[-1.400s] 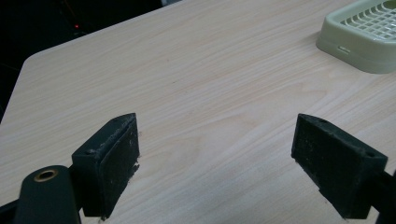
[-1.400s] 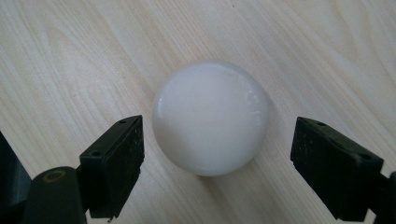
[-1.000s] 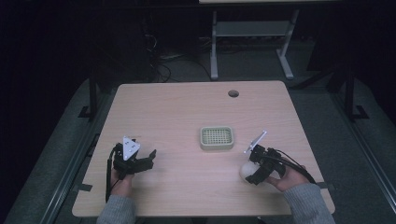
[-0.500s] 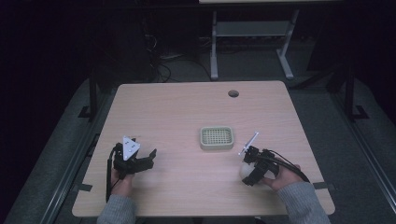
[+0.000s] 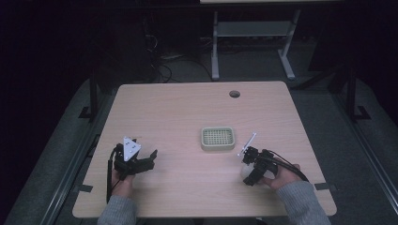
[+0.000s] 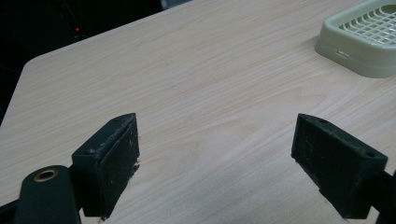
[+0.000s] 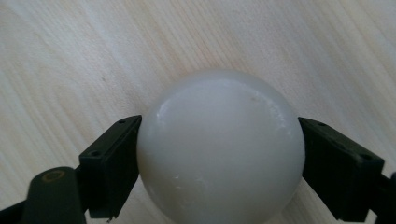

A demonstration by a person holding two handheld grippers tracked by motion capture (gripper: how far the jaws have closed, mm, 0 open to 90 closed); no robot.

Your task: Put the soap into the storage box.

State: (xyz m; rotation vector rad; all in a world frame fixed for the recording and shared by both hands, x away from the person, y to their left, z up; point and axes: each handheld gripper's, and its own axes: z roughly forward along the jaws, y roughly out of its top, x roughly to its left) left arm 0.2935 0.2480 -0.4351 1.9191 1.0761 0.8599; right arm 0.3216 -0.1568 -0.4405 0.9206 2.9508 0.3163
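— What's the setting?

— A dark room, with a pale wooden table (image 5: 187, 112) lit in the middle of it. Behind the table stands a grey metal frame (image 5: 251, 42), and cables lie on the floor near it. The tabletop has a round hole (image 5: 234, 93) near its far edge.

— And what's being handled?

— A smooth white ball (image 7: 219, 149). It sits on the table near the front right, and the right gripper (image 5: 248, 169) has its two black jaws against either side of it. In the right gripper view both pads touch the ball's flanks, so it is clasped between them.

— What's nearest to it?

— A pale green tray with a grid insert (image 5: 218, 138), just beyond and to the left of the ball, around the middle of the table. Its corner also shows at the top right of the left gripper view.

— The other hand?

— The left gripper (image 5: 141, 164) is well apart, at the front left, with its jaws spread wide over bare wood and nothing between them.

— Anything changed in the last second?

— The right gripper has drawn in slightly toward the left and closer around the ball. The left gripper and the tray have stayed where they were.
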